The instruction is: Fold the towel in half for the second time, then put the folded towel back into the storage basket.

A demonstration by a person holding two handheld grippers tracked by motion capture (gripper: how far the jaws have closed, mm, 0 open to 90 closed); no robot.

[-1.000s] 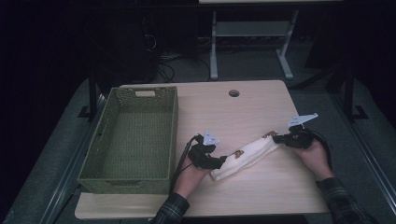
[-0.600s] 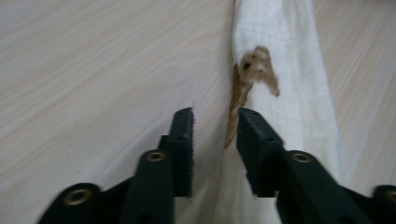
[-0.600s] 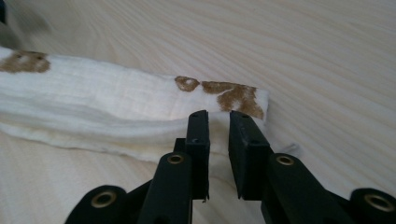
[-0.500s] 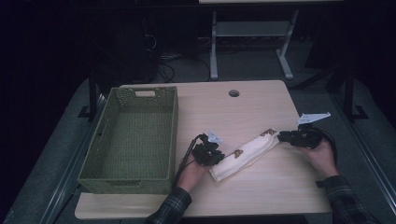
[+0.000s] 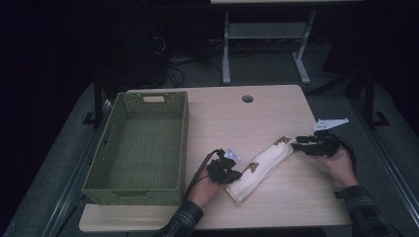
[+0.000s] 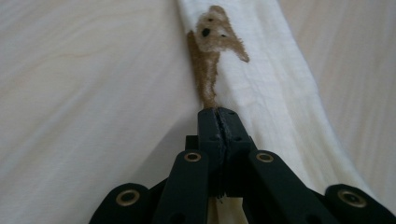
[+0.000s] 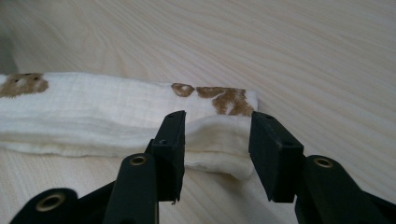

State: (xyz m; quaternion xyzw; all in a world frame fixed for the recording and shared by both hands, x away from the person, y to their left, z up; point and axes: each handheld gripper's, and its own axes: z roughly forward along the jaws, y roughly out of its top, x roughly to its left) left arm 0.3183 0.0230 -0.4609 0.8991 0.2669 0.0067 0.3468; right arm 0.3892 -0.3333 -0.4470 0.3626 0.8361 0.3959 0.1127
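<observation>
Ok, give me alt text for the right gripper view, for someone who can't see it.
The right gripper, jaws parted after just opening, points at the end of a folded cream cloth with brown prints, without pressing it. The cloth lies on a pale wooden table.

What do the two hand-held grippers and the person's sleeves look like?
Both hand-held grippers are black. The left hand-held gripper and the right hand-held gripper each have two flat black jaws on linkage arms with brass-coloured rivets. Each carries a grey three-cornered plate and trails a black cable. The sleeves are dark plaid.
</observation>
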